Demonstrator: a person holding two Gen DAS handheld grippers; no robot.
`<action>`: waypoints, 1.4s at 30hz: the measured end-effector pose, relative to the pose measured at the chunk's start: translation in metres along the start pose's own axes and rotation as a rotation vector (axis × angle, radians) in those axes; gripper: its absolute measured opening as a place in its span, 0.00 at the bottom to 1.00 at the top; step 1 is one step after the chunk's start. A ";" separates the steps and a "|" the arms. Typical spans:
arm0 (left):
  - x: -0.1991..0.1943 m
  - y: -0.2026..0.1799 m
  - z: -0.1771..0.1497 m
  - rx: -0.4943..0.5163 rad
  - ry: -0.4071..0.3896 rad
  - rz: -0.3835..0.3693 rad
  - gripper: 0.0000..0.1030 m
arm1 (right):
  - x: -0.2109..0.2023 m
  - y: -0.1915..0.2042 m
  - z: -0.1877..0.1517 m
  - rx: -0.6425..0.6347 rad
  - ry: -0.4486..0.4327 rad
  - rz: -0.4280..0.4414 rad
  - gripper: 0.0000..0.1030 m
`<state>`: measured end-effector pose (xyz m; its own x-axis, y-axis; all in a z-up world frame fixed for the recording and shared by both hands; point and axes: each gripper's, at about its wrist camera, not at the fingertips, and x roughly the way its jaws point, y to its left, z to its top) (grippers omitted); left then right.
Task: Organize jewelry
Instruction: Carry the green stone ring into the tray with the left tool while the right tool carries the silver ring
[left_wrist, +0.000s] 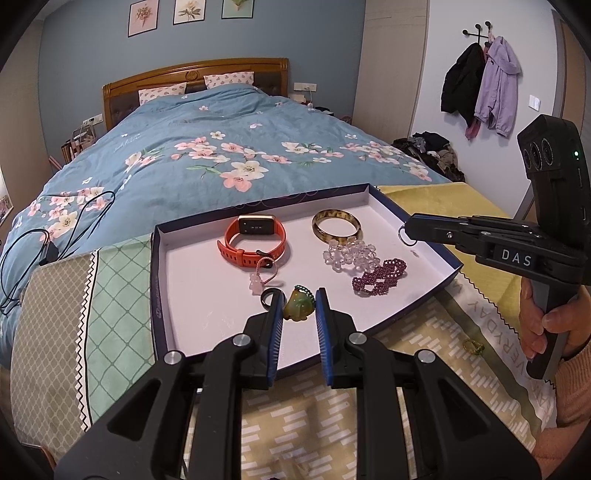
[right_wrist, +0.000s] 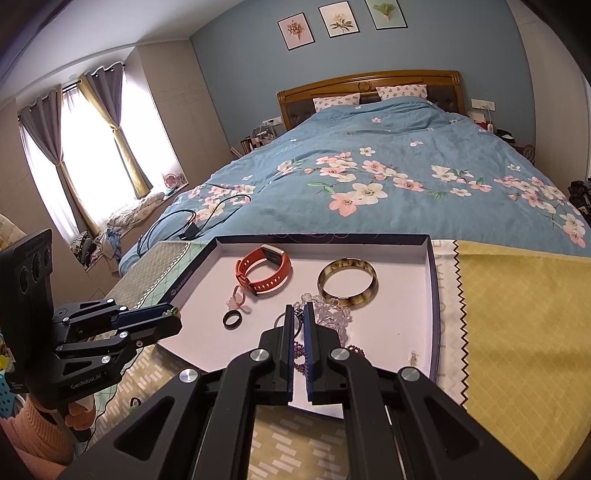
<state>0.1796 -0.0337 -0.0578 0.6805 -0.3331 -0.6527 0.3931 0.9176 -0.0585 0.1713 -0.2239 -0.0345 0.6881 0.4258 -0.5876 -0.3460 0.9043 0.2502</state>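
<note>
A shallow white tray (left_wrist: 207, 295) with a dark blue rim lies on the patterned cloth at the bed's foot. My left gripper (left_wrist: 299, 297) is shut on a yellow-green pendant (left_wrist: 300, 312) with a green beaded loop, low over the tray's near part. A black ring (left_wrist: 266, 297) lies just left of its left finger. My right gripper (right_wrist: 300, 312) is shut on a thin silver ring (right_wrist: 281, 322), over the tray's right side. In the tray lie an orange smartwatch (left_wrist: 255, 240), an amber bangle (left_wrist: 336, 225), a clear bead bracelet (left_wrist: 351, 254), a purple bead bracelet (left_wrist: 380, 277) and a pink charm (left_wrist: 256, 277).
A small green ring (left_wrist: 472, 347) lies on the cloth right of the tray. The bed (left_wrist: 221, 140) with a blue floral quilt stretches beyond it, with black cables (left_wrist: 48, 240) at its left. A yellow cloth (right_wrist: 517, 314) covers the surface to the right. A hand (left_wrist: 546, 321) grips the right gripper's handle.
</note>
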 end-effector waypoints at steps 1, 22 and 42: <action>0.000 0.000 0.000 0.000 0.000 -0.001 0.17 | 0.001 0.000 0.000 0.000 0.001 0.001 0.03; 0.029 0.004 0.001 -0.011 0.062 0.022 0.17 | 0.022 -0.006 0.005 0.005 0.041 -0.020 0.03; 0.062 0.009 -0.002 -0.027 0.140 0.030 0.18 | 0.047 -0.013 0.001 0.017 0.115 -0.062 0.03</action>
<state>0.2242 -0.0452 -0.0997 0.5980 -0.2734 -0.7535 0.3558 0.9329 -0.0561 0.2091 -0.2160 -0.0643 0.6299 0.3635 -0.6863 -0.2933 0.9296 0.2231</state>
